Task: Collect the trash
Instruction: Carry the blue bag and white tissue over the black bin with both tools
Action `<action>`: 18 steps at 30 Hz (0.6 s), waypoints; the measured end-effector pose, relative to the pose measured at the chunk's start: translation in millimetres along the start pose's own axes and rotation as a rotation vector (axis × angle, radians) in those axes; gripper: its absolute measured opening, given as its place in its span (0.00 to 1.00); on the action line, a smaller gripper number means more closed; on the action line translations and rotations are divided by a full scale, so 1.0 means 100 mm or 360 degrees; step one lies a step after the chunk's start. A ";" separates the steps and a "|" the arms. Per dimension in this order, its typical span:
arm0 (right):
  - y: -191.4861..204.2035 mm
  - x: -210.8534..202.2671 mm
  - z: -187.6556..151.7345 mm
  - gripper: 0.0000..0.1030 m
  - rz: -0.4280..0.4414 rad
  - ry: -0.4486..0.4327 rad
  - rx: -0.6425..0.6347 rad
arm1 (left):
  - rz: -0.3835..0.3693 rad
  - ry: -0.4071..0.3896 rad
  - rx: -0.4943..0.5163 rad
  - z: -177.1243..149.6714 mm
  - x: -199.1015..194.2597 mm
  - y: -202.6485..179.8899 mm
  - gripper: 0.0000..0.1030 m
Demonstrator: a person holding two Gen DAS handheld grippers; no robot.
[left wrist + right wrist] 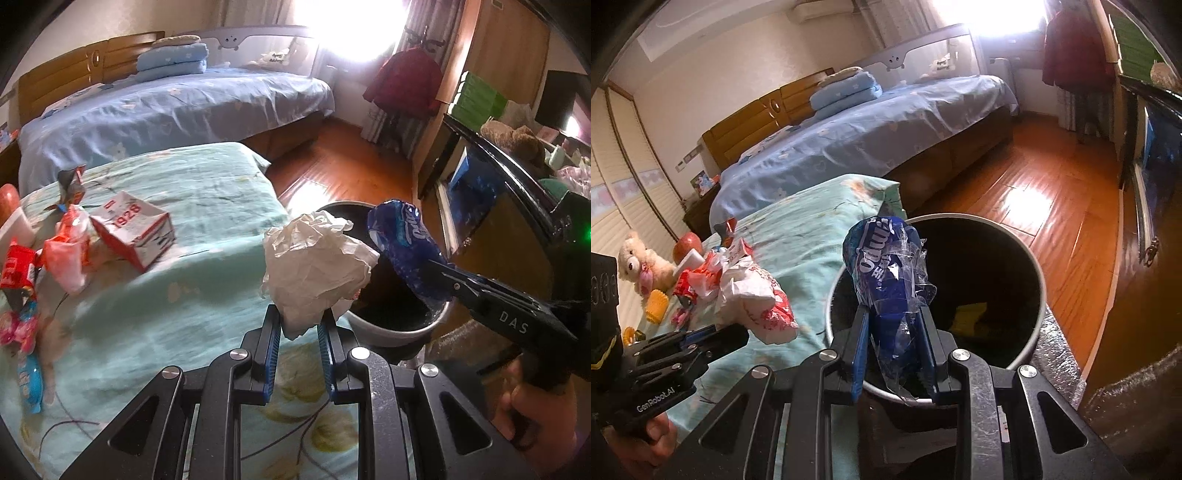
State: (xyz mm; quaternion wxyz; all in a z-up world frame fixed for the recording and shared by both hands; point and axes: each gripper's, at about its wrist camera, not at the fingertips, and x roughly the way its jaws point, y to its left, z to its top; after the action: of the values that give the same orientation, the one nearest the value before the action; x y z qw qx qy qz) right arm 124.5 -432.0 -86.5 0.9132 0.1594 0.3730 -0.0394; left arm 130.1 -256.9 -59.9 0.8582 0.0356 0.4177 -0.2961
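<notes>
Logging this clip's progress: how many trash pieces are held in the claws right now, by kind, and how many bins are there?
Crumpled white paper wad, in the left claw: 1
Crinkled blue plastic snack wrapper, in the right claw: 1
Round grey trash bin with black liner: 1
Total: 3 (2 held pieces, 1 bin)

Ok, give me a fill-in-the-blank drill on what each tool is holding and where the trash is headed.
1. The left tool is shut on a crumpled ball of white ____.
2. The right tool is shut on a wrapper whose main colour is ____.
3. That wrapper hangs over the open, dark-lined ____.
4. The red and white box on the teal sheet is printed with the number ____.

Missing words: paper; blue; bin; 1928
</notes>
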 end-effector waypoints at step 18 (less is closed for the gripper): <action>-0.21 0.02 0.09 0.25 -0.0104 0.0005 0.0007 | -0.0041 0.0067 0.0064 0.20 0.36 -0.23 0.19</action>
State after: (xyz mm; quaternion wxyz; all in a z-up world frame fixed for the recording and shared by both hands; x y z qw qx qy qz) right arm 128.2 -454.9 -87.2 0.9105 0.1491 0.3793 -0.0697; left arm 148.7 -299.1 -69.0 0.8445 0.0537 0.4300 -0.3147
